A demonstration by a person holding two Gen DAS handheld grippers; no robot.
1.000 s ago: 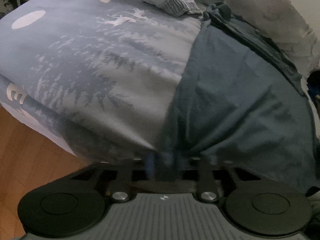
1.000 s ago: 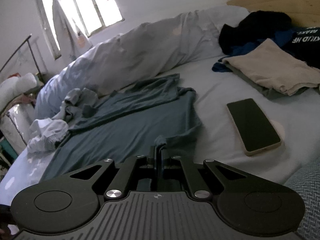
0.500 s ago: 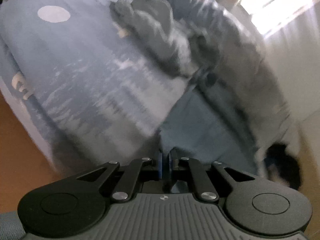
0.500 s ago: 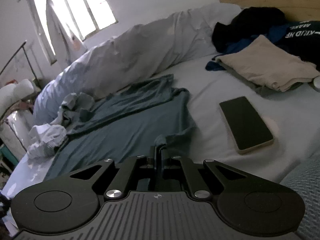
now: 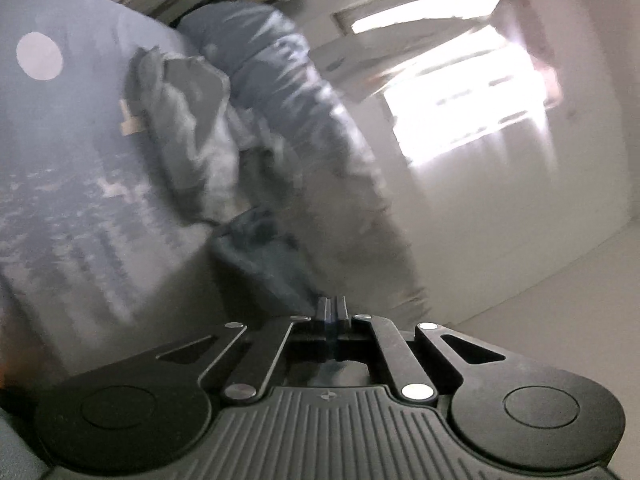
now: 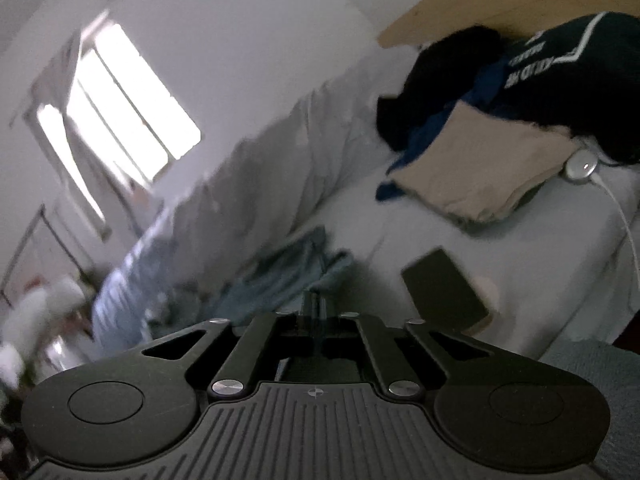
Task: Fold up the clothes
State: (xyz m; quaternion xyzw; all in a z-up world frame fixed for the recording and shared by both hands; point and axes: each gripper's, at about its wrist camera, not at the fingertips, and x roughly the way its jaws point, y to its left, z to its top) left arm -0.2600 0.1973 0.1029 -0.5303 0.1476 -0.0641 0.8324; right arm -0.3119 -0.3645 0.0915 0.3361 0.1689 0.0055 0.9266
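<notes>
A dark teal shirt [image 6: 288, 276] lies bunched on the white bed, its near part lifted toward me. My right gripper [image 6: 314, 300] is shut on a hem corner of the shirt. In the left wrist view the shirt [image 5: 268, 256] hangs as a gathered fold from my left gripper [image 5: 331, 305], which is shut on its other hem corner. Both views are blurred by motion.
A phone [image 6: 444, 292] lies on the sheet right of the shirt. Folded beige cloth [image 6: 480, 168] and dark clothes [image 6: 560, 84] sit by the wooden headboard. A rumpled grey duvet [image 5: 320, 128] and a light grey garment [image 5: 188, 128] lie on the printed cover [image 5: 60, 160].
Both grippers have lifted and tilted upward with the shirt's hem. The shirt has gone from lying flat to bunched and raised off the bed.
</notes>
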